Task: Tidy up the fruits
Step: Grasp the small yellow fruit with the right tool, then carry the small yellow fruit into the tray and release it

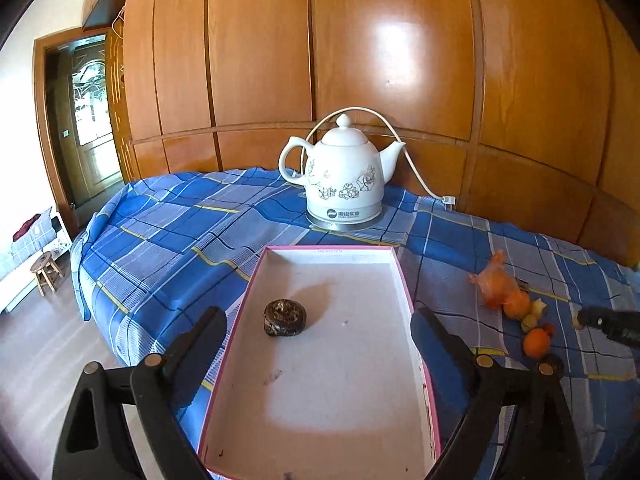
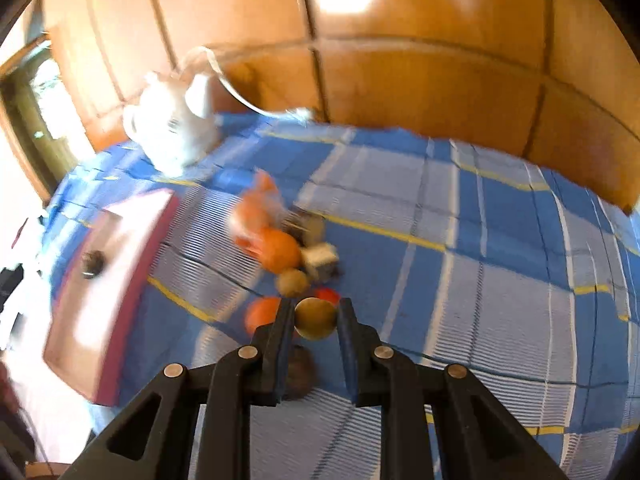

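Note:
A pink-edged white box lid [image 1: 404, 280] lies on the blue plaid cloth, with one dark wrinkled fruit [image 1: 285, 317] inside it. My left gripper [image 1: 318, 330] hangs over the lid, open and empty. To the right lies a fruit pile: an orange plastic bag [image 1: 494, 284], an orange [image 1: 537, 342] and small yellowish fruits [image 1: 529, 321]. In the blurred right wrist view my right gripper [image 2: 316, 318] is shut on a small round brownish-yellow fruit [image 2: 315, 319], lifted above the pile of oranges [image 2: 280, 250]. The lid [image 2: 132, 248] shows at left. The right gripper's tip [image 1: 608, 322] enters the left wrist view.
A white ceramic electric kettle [image 1: 340, 178] with a cord stands behind the lid. A wooden panelled wall [image 1: 360, 60] backs the table. The table edge drops off at left to the floor, where a small stool [image 1: 47, 271] stands.

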